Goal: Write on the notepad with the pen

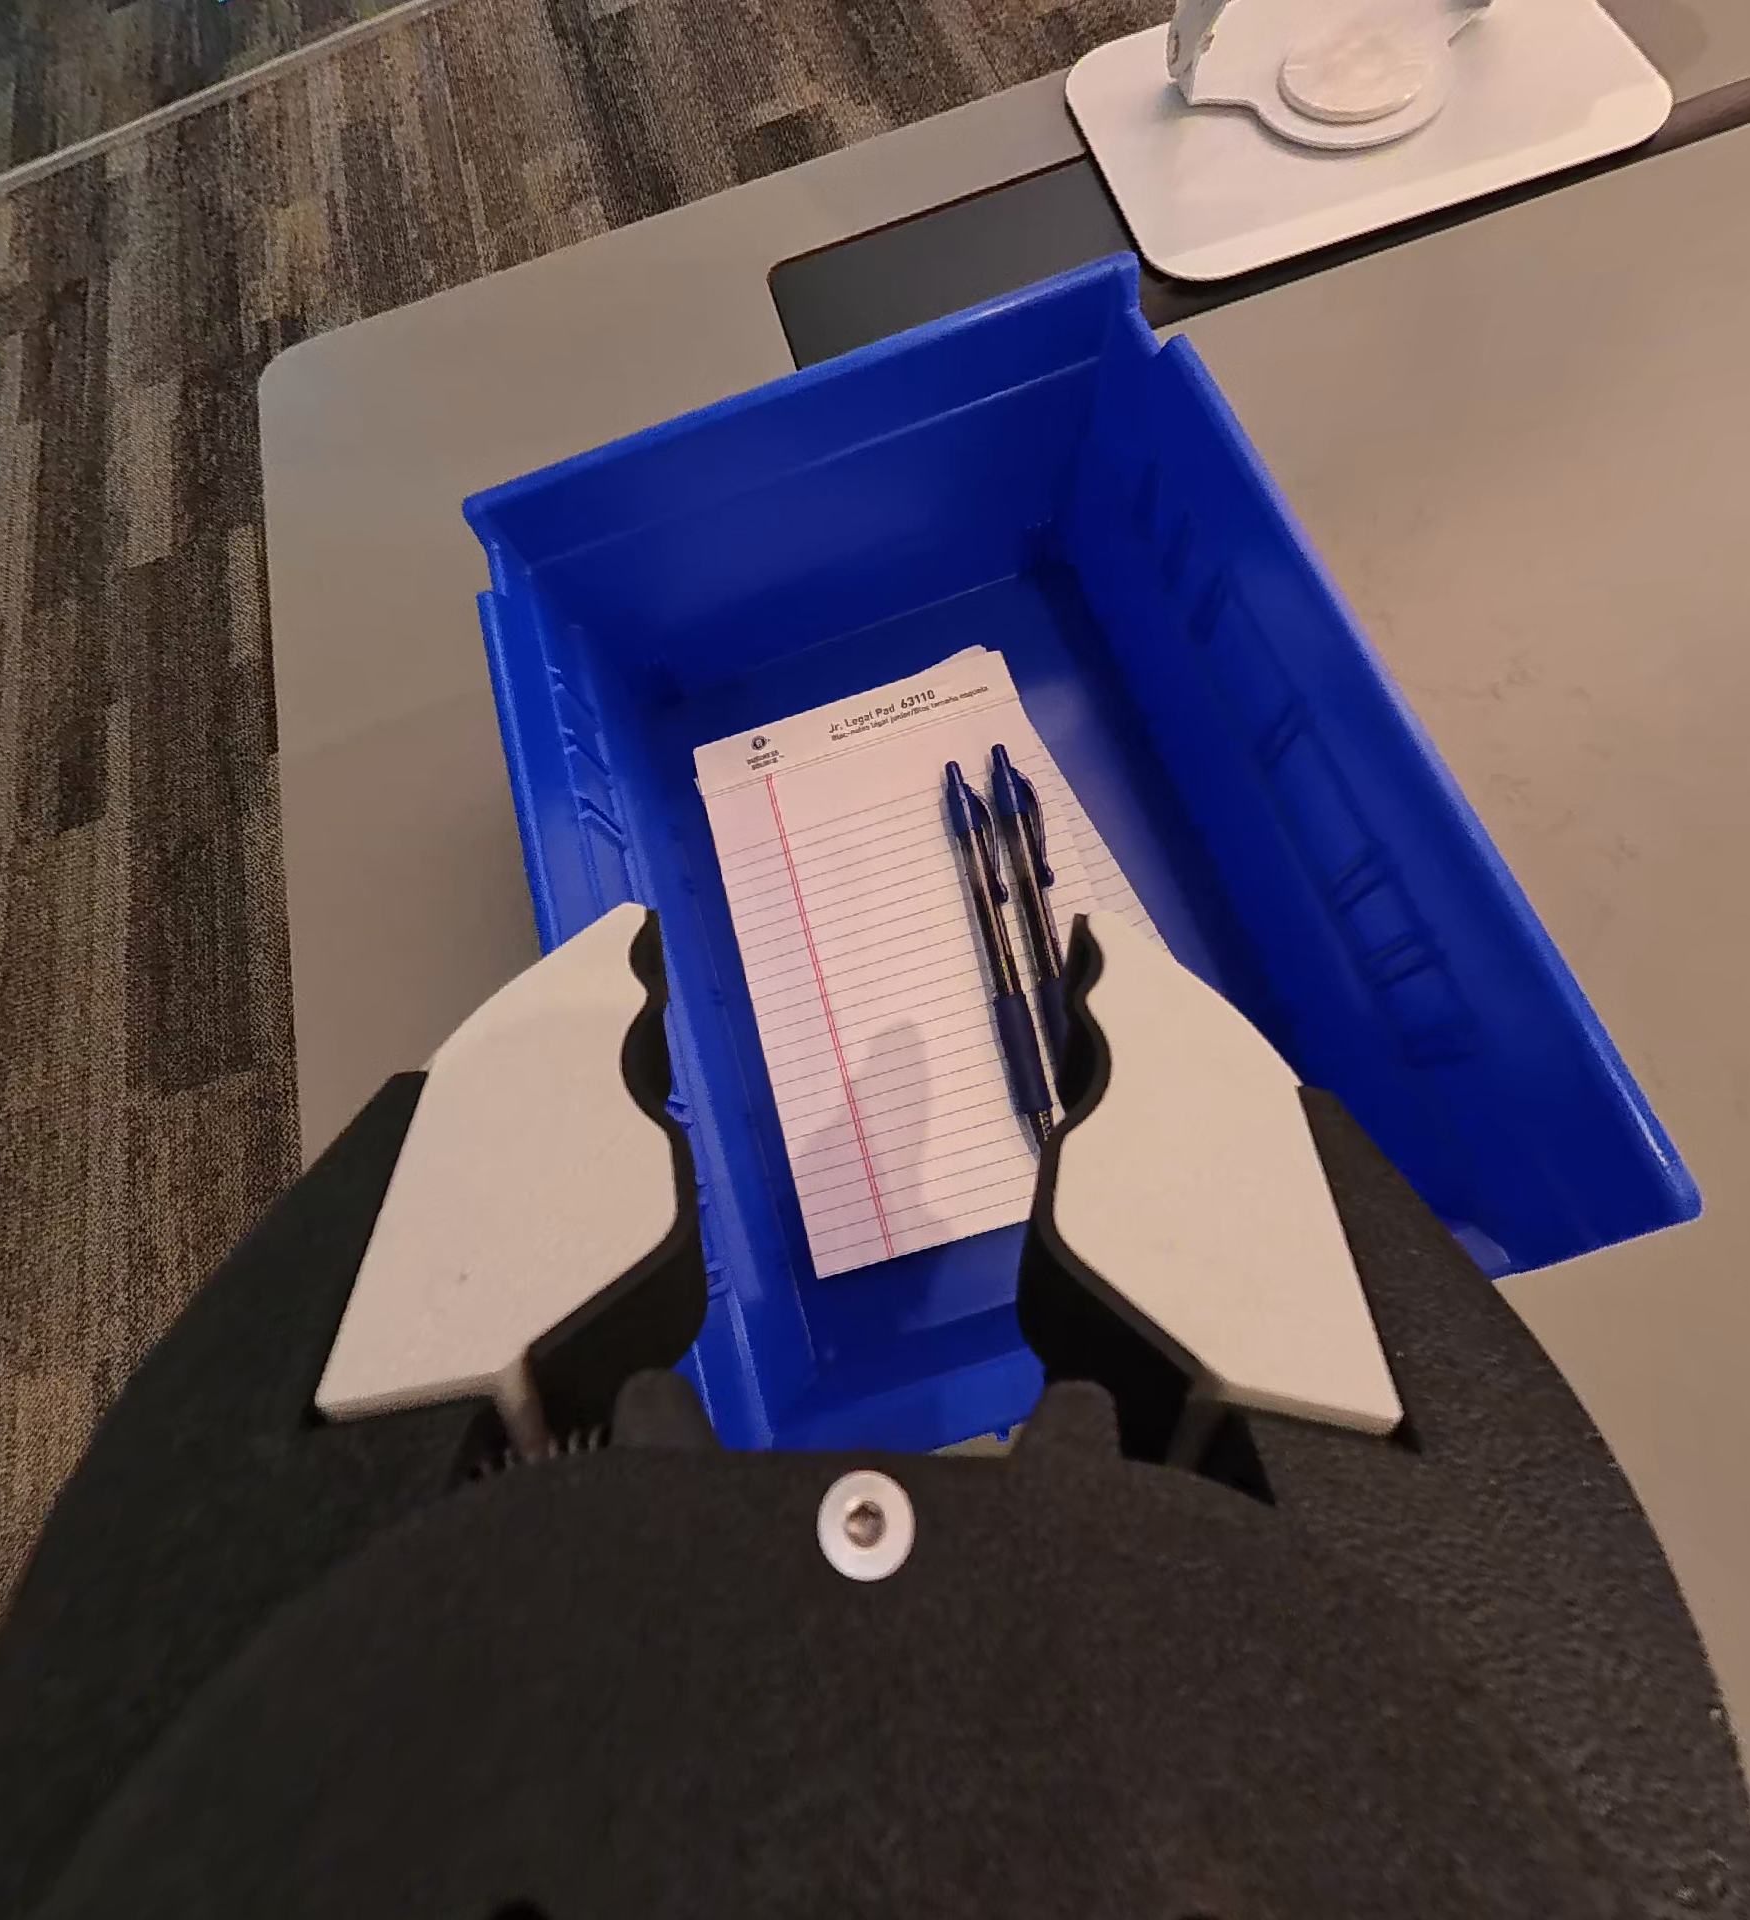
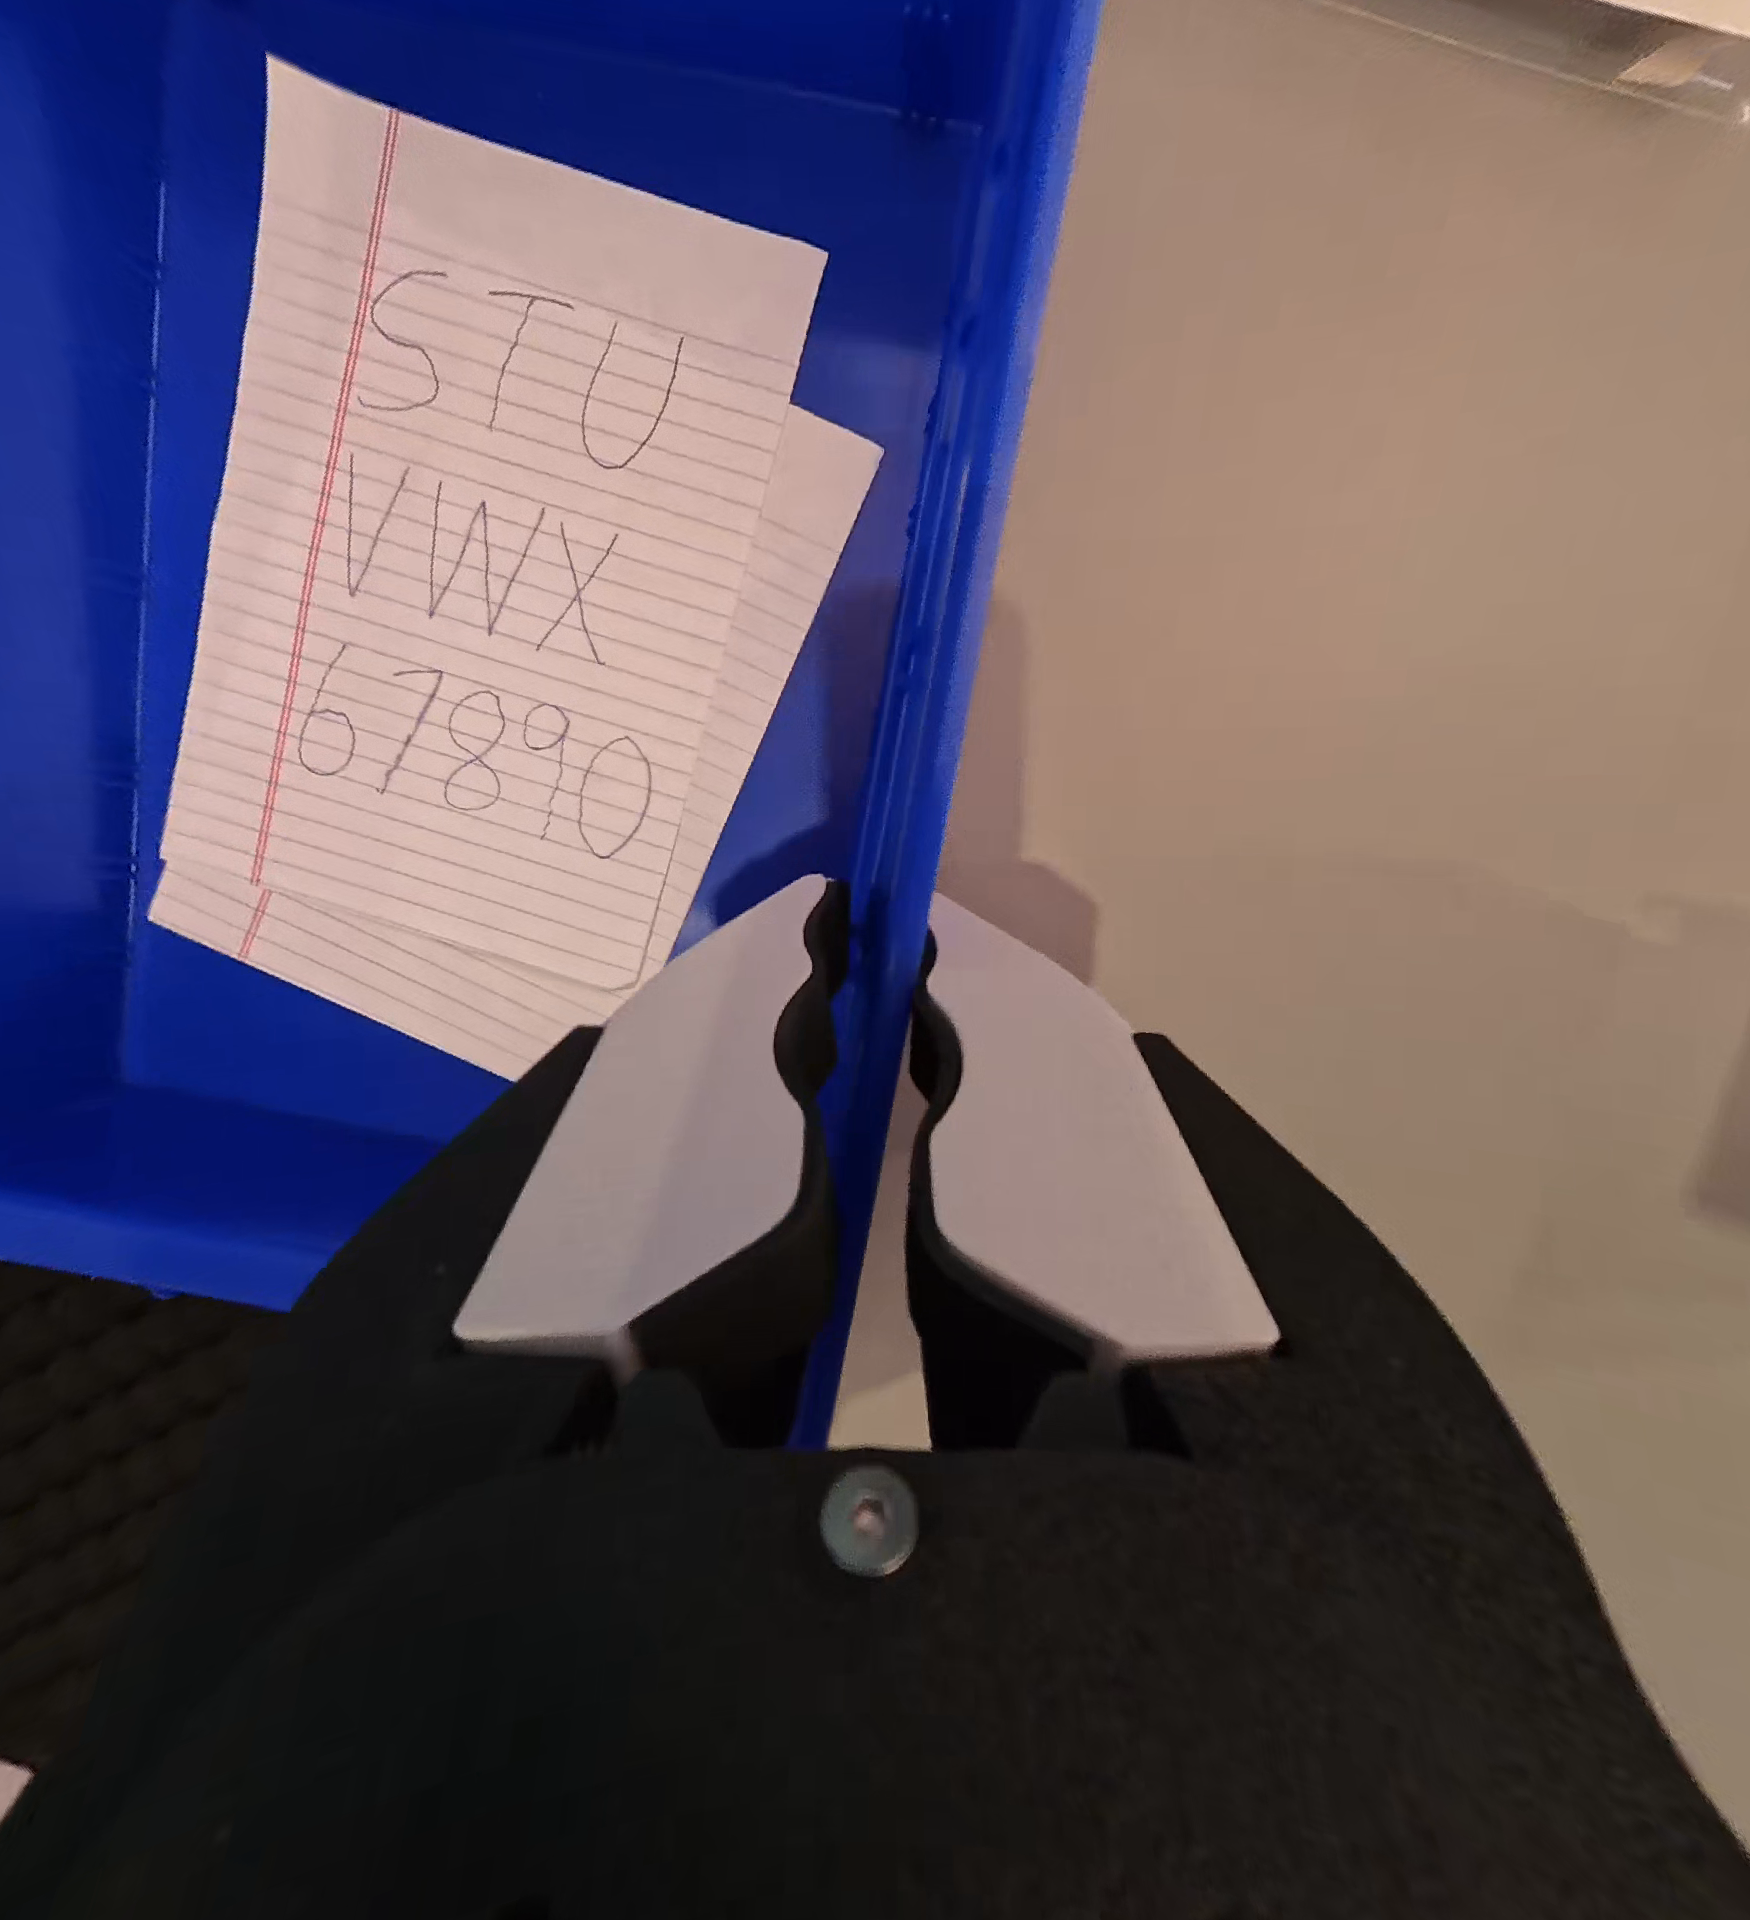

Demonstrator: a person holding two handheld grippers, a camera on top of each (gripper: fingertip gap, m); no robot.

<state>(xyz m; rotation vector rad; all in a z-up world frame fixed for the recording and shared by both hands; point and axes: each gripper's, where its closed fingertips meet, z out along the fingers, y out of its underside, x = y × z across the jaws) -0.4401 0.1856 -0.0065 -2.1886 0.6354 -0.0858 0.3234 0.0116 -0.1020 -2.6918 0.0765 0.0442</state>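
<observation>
Right now my left gripper (image 1: 860,925) hangs with its fingers spread wide above a blue bin (image 1: 1297,665) on the counter (image 1: 1536,540), where the notepad (image 1: 871,997) lies flat with two blue pens (image 1: 1006,935) (side by side) on top. My right gripper (image 2: 876,914) is clamped on another blue bin's wall (image 2: 964,520), beside loose written sheets (image 2: 497,540).

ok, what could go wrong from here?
1. Two pens lie side by side on the notepad; the open left gripper may catch both or neither.
2. The right gripper straddles a bin wall; tugging could tip that bin and scatter its loose sheets.
</observation>
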